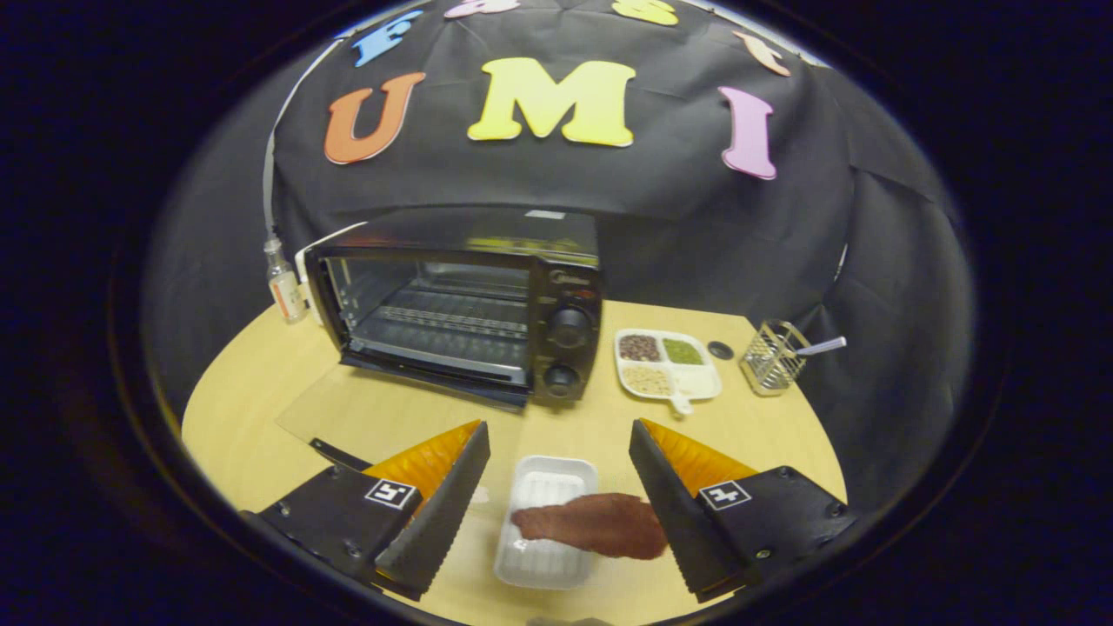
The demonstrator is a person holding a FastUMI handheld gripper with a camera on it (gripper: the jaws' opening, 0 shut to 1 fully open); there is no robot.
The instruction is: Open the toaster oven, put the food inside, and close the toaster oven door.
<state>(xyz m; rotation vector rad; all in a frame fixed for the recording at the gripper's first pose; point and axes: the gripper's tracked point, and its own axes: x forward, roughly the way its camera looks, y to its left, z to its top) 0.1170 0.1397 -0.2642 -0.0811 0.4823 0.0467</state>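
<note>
Toaster oven (461, 313) stands beyond the gripper (561, 513) on the desk (261, 435), door dropped open; fingers spread wide, the meat slice (600, 524) on its white tray (543, 526) between them; I'd centre, then close on the tray's long sides, keeping it level.

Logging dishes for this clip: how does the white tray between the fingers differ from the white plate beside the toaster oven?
The tray is a plain ribbed rectangle; the divided plate has four compartments and a small handle. The tray carries one brown slab of food overhanging its edge; the plate holds separate grains or beans. The tray lies between the open gripper fingers; the plate sits beyond them, right of the open toaster oven. Both are white and rest on the table.
</note>
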